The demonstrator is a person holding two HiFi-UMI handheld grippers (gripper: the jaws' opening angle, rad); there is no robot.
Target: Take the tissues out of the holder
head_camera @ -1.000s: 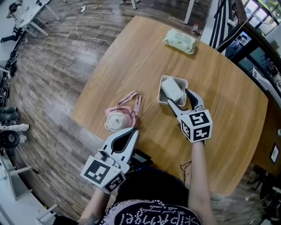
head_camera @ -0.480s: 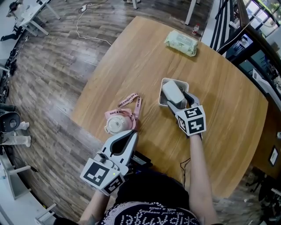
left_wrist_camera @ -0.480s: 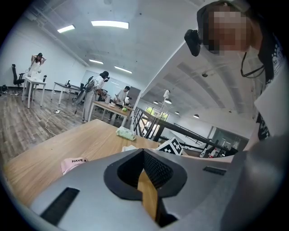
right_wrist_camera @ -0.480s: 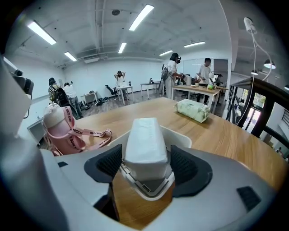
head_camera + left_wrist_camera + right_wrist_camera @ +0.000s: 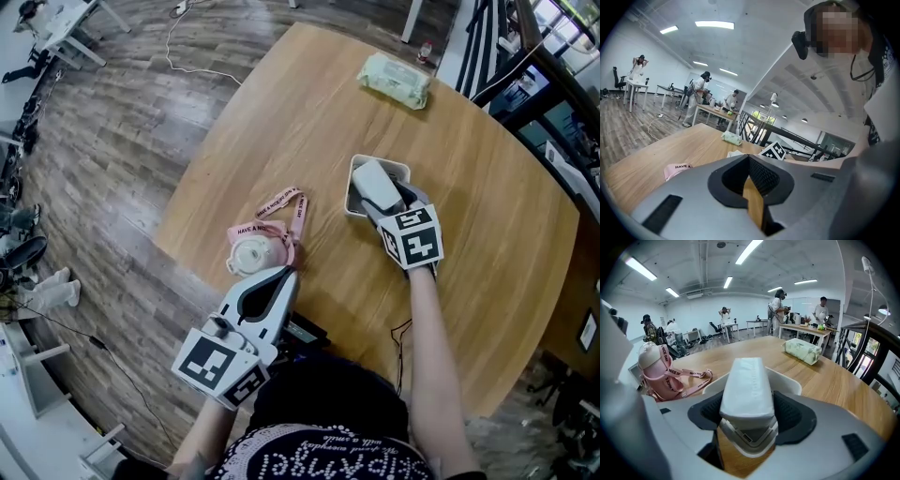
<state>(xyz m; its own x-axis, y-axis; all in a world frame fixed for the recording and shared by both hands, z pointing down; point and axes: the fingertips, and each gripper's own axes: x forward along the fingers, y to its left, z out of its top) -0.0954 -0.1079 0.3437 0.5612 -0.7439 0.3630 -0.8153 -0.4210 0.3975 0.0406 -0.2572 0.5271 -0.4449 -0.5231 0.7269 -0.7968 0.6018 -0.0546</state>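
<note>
1. My right gripper (image 5: 382, 208) has its two fingers clamped on the tissues (image 5: 372, 184), one finger on each long side of the white pack.
2. In the right gripper view the tissues (image 5: 746, 380) fill the gap between my jaws, pressed against both ribbed pads.
3. The pack sits tilted in the white holder (image 5: 353, 170), and its near end sticks up above the rim.
4. The holder stands on the round wooden table (image 5: 281, 122), towards my right.
5. My left gripper (image 5: 281, 277) hangs at the table's near edge with its fingers brought together on nothing.
6. A pink bottle (image 5: 251, 255) with a printed strap (image 5: 281, 204) lies just beside that gripper's tip.
7. A green pack (image 5: 394, 80) rests near the table's far edge, well apart from the holder.
</note>
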